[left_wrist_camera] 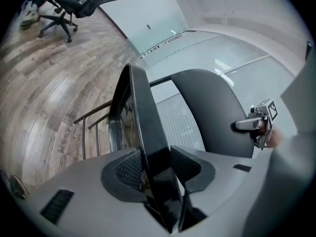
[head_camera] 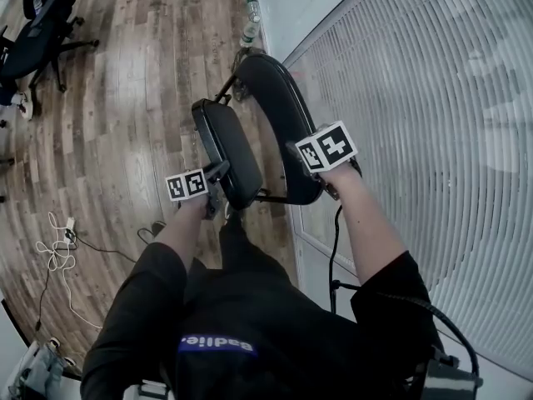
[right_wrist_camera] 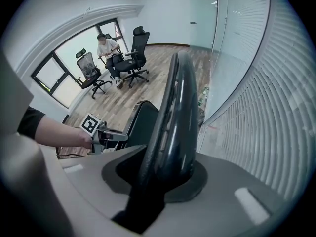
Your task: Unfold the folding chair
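While we look down from the head view, the folding chair stands on the wood floor, just beside the striped glass wall. We see it partly open: seat and backrest are both black panels, apart at our end and closer at the far end. Thin metal frame tubes show to the left of the seat.

Left gripper: we read it as clamped on the near edge of the seat. The edge runs straight between the two pads and fills the gap, with a pad against each side. The gripper points slightly downward.

Right gripper: closed on the top edge of the backrest. We see the rounded rim sunk between the jaws with no gap on either side. It points steeply down. Each gripper shows in the other's view, held in a bare hand. The two are near each other, one panel each.

Around the chair we note two bottles on the floor at the foot of the wall beyond it. Black office chairs stand well apart at far left, and white cables lie on the floor at lower left. In the right gripper view a person sits by the windows among more office chairs. We cannot tell what the chair's legs rest against.
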{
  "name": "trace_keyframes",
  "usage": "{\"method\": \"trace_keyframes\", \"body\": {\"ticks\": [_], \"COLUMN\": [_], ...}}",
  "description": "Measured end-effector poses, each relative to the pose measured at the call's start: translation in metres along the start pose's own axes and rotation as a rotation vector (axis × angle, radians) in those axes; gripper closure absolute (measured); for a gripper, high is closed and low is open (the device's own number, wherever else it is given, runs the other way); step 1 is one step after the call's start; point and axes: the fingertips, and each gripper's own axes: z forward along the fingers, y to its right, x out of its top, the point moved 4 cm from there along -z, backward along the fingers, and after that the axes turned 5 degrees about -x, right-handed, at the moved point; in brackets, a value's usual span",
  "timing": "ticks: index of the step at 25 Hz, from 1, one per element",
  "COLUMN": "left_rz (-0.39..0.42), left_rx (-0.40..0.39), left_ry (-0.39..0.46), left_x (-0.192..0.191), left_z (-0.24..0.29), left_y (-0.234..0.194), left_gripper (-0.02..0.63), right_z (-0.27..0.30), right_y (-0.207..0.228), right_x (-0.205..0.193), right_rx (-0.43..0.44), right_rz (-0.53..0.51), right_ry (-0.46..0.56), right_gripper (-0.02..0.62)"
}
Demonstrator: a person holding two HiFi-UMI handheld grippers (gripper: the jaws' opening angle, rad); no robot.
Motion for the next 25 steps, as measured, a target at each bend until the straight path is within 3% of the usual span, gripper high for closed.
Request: {"method": "trace_keyframes", "body": {"ticks": [25], "left_rz": [-0.136], "left_rx": [-0.004], "left_ry": [0.154], "left_x": [-0.01], "left_z": [-0.078], "left_y": [-0.115], "left_gripper": [0.434], "right_z": [0.042], "right_y": [0.011], "right_x": [-0.005], "right_rx": [0.123], "right_rz": [0.053], "right_ry": [0.023], "right_gripper": [0.502]}}
